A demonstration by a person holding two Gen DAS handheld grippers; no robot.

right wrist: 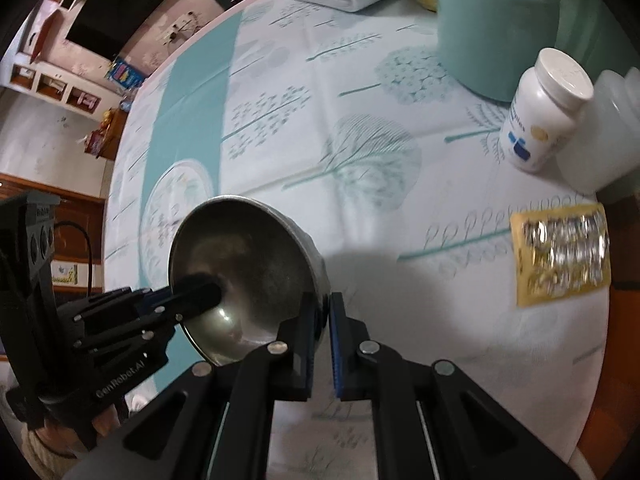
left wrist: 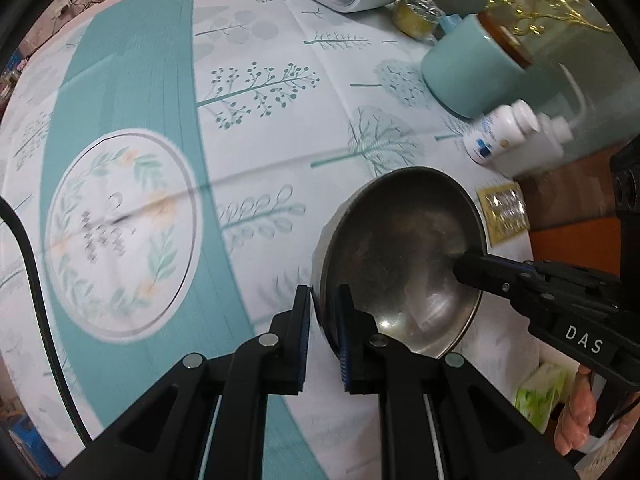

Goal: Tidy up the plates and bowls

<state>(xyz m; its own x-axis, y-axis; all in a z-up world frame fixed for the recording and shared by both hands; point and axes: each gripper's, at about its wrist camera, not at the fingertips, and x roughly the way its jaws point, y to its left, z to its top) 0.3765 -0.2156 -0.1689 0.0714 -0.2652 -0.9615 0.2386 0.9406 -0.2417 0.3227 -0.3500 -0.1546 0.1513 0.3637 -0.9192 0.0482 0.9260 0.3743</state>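
Left gripper (left wrist: 323, 322): clenched on the near-left rim of the metal bowl (left wrist: 400, 256), one finger inside the wall, one outside. Right gripper (right wrist: 320, 330): likewise clamped on the bowl's (right wrist: 244, 272) rim, at the opposite, right side, wall pinched between its pads. We hold the bowl from both sides at once.

Bowl is round, so no real long axis; what matters is tilt. It is tipped up off level, its mouth facing toward the cameras and somewhat left in the right-wrist view, its base turned toward the far right of the table. Whether its underside touches the tablecloth (left wrist: 280, 128) we cannot tell. It sits over the near-right part of the table, near the edge.

Left-wrist view only: the round wreath design (left wrist: 120, 232) printed on the teal band of the cloth shows in full, left of the bowl, and a fingertip of the hand holding the right gripper shows at lower right. The right gripper's finger reaches into the bowl here.

Right-wrist view only: room beyond the table's left edge, with a dark screen and shelving; the left gripper's body seen from the side.

Both views: teal mug (left wrist: 468, 72) at far right, white pill bottle (right wrist: 540, 120) lying beside a white plastic bottle (right wrist: 604, 136), gold blister pack (right wrist: 560, 256) right of the bowl.
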